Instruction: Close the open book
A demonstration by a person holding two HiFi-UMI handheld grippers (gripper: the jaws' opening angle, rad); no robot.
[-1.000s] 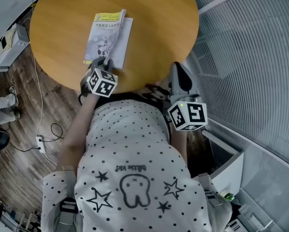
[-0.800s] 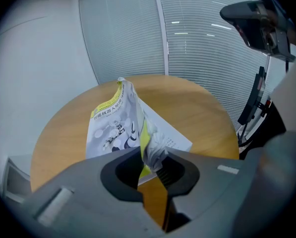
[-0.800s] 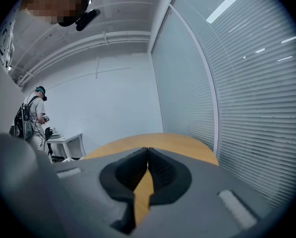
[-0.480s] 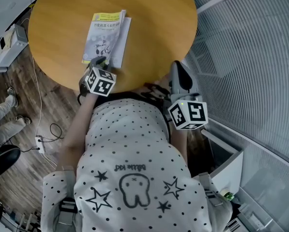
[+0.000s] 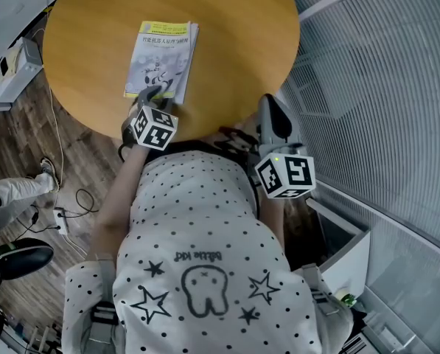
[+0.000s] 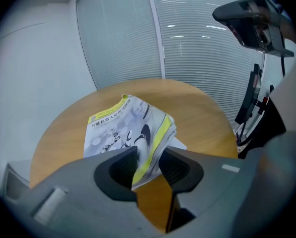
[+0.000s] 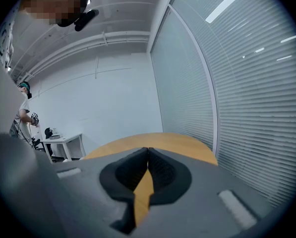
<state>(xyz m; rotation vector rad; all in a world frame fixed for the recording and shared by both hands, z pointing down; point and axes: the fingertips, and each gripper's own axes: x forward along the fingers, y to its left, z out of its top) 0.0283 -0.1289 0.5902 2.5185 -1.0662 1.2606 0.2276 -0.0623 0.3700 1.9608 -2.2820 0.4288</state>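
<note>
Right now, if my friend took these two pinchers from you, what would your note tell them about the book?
Left gripper: the jaws have just been opening. They stand apart with the book's near corner between them, not clamped.
Right gripper: shut, empty, near the table's edge, away from the book.
Book: lies on the round table, cover on top, closed. Its pages fan a little at the near corner.
Done: the closing looks finished.
Left: draw the left gripper back off the corner, and maybe press the cover flat.

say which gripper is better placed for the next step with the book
Left. The left gripper sits at the book, jaws just opening around its corner; the right gripper is shut, away from it.
</note>
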